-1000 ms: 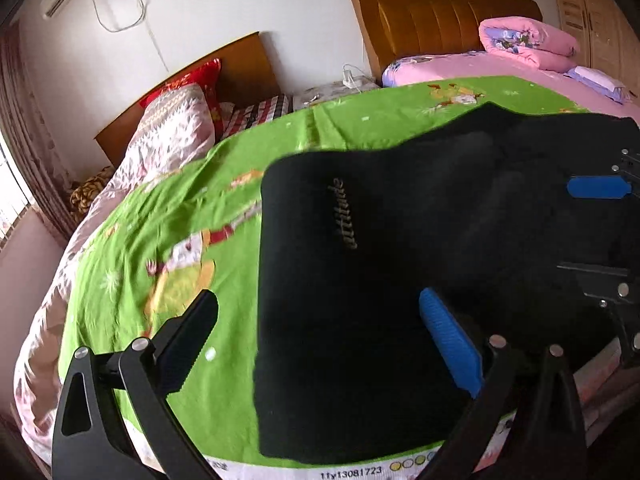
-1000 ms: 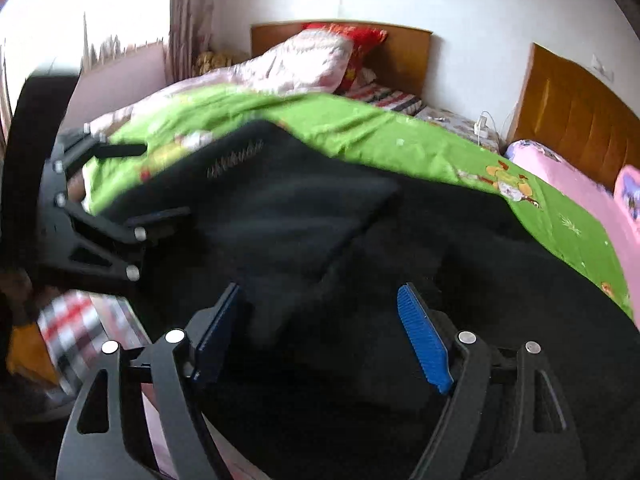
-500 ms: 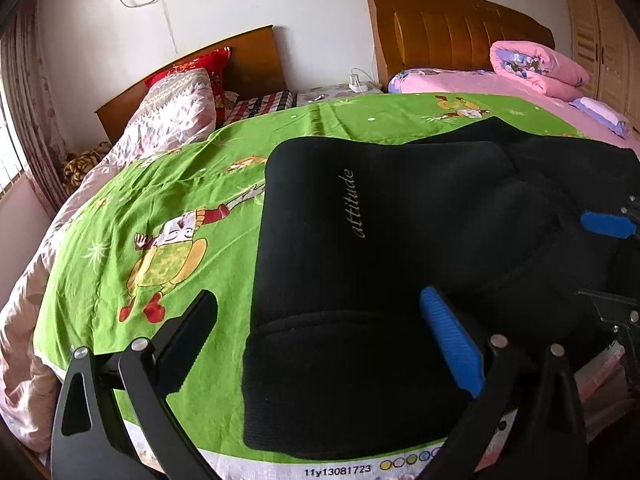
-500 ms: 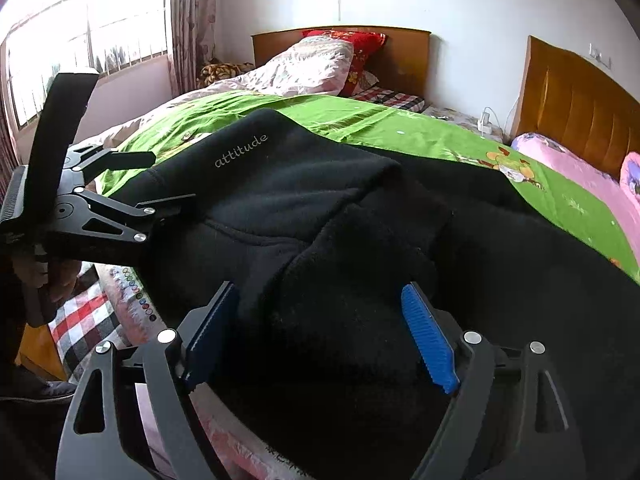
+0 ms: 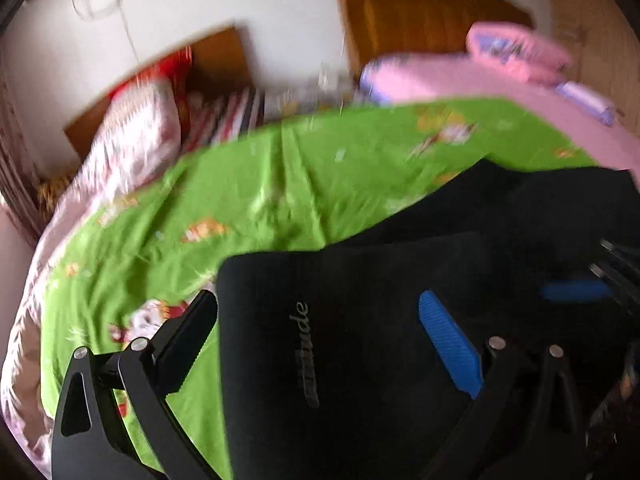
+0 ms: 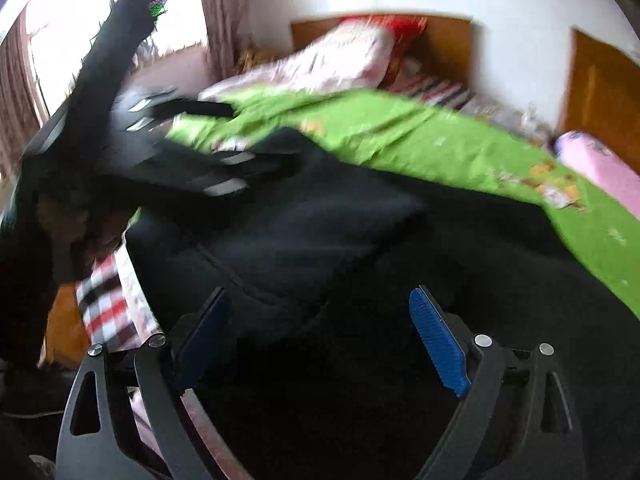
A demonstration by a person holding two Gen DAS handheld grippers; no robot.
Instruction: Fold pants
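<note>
A bed with a green cartoon-print sheet (image 5: 256, 200) fills both views, its wooden headboard (image 6: 444, 40) against the white wall. A second bed with pink bedding (image 5: 460, 80) stands beside it on the far side. Near the head of the green bed lies a pale floral pillow (image 5: 132, 136) with a red one behind it.

The black pants (image 5: 360, 320) lie folded on the sheet at the near edge of the bed, spreading toward its near right corner; grey lettering runs along the folded top layer. In the right wrist view the same dark cloth (image 6: 360, 260) covers most of the lower frame.

The left gripper (image 5: 320, 340) hovers over the folded edge with its jaws wide; the cloth lies under and between them, and the pads do not press it. The right gripper (image 6: 320, 336) stands above the pants, its jaws opening wide, cloth beneath them, nothing pinched. Both pictures are blurred.
</note>
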